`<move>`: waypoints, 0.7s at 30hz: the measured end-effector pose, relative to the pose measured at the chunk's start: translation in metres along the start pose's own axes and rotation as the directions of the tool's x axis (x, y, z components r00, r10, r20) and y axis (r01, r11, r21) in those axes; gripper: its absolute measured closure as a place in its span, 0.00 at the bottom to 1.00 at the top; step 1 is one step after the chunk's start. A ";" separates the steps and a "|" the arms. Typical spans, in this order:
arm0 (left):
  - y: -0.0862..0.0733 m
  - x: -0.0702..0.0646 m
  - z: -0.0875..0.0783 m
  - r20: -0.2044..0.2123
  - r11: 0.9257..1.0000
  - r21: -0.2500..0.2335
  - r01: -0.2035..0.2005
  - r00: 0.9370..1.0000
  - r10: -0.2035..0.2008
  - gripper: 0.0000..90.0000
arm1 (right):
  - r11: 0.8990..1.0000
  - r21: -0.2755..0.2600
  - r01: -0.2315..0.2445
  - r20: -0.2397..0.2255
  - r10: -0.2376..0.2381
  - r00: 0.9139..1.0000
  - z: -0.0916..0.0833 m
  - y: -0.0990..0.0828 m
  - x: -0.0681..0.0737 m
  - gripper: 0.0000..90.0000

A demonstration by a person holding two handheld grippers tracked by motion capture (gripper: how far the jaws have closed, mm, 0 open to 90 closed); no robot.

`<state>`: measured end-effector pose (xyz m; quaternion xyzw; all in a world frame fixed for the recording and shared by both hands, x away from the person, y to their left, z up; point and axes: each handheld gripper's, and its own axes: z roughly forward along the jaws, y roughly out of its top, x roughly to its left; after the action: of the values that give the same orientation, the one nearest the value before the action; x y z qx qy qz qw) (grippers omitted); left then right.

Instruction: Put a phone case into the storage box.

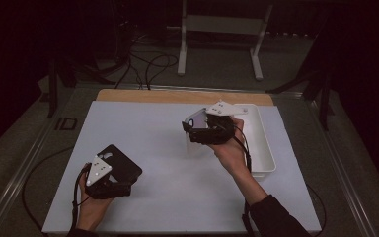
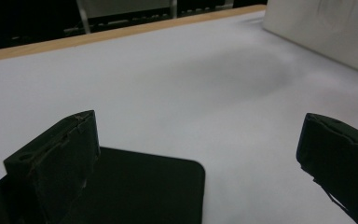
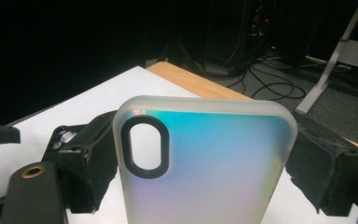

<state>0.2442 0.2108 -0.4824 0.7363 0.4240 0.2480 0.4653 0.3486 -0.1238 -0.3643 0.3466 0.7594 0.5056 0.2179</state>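
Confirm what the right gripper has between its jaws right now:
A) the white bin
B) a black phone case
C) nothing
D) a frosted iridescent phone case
D: in the right gripper view, the right gripper has its jaws pressed on both sides of the frosted iridescent phone case; the black phone case lies on the table by the left gripper.

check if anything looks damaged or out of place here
Little stands out. The left gripper has frayed, cracked padding on its fingertips, plain wear. The right gripper clamps an iridescent phone case squarely by its sides, intact. A black phone case lies flat; the white bin sits straight.
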 end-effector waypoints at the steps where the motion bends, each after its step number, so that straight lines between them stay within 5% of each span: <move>1: -0.001 0.000 -0.001 -0.004 1.000 0.002 -0.007 1.000 0.007 0.00 | 1.000 0.003 0.003 0.009 -0.003 1.000 0.000 0.001 -0.002 0.18; 21: -0.010 0.001 -0.004 0.010 0.999 0.004 -0.049 0.999 0.049 0.00 | 1.000 -0.005 -0.002 0.091 0.003 0.996 -0.007 0.012 -0.029 0.18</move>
<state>0.2377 0.2151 -0.4896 0.7488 0.4040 0.2550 0.4594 0.3667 -0.1462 -0.3514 0.3698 0.7469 0.4916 0.2526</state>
